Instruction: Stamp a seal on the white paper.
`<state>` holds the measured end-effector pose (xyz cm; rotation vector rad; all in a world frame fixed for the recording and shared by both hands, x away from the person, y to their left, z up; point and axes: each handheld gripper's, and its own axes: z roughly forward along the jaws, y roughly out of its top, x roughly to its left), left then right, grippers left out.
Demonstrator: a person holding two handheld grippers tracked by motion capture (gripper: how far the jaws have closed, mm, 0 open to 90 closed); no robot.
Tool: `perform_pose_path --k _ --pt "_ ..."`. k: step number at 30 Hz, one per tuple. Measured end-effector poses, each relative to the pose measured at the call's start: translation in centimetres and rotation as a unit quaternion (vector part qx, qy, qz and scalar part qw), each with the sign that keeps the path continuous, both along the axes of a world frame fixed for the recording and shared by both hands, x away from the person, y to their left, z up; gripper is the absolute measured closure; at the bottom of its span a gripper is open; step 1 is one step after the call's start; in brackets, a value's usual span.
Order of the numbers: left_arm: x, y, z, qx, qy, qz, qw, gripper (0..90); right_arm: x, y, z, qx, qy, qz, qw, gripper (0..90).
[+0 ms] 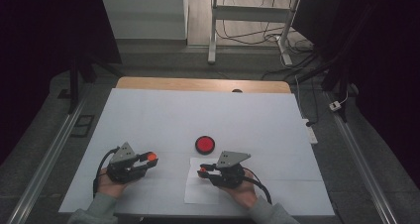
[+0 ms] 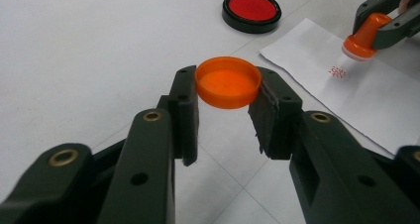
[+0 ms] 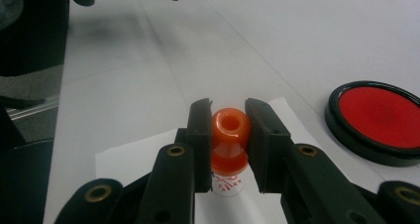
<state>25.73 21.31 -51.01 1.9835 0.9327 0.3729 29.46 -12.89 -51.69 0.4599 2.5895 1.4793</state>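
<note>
My left gripper is clamped on the orange cap, lifted off the table, left of the paper and well apart from it. Ink pad sits open just beyond the paper's far edge. My right gripper is clenched on the orange stamp, over the paper, just above a red print.

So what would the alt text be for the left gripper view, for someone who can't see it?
Two black fingers pinch an orange cap above a white table. Beyond it lies a round red ink pad. At the upper right, the other gripper holds an orange stamp over white paper bearing a red mark.
</note>
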Motion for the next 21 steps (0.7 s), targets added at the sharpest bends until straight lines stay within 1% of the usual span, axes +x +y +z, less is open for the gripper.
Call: perform_pose_path --k 3,8,12,21 --pt "0.0 -0.1 -0.1 0.007 0.001 -0.001 1.0000 64.2 0.0 -0.1 0.0 0.005 0.003 -0.001 1.0000 72.2" --pt "0.0 0.0 -0.1 0.008 0.001 -0.001 1.0000 64.2 0.2 -0.4 0.4 0.021 0.005 -0.010 0.9997 72.2" --pt "0.0 -0.1 -0.1 0.009 0.001 -0.001 1.0000 64.2 0.4 -0.8 0.8 0.028 0.000 -0.014 0.9995 72.2" --pt "0.0 -0.2 -0.2 0.015 0.001 -0.001 0.9999 64.1 1.0 -1.7 1.7 0.050 0.000 -0.031 0.9983 72.2"
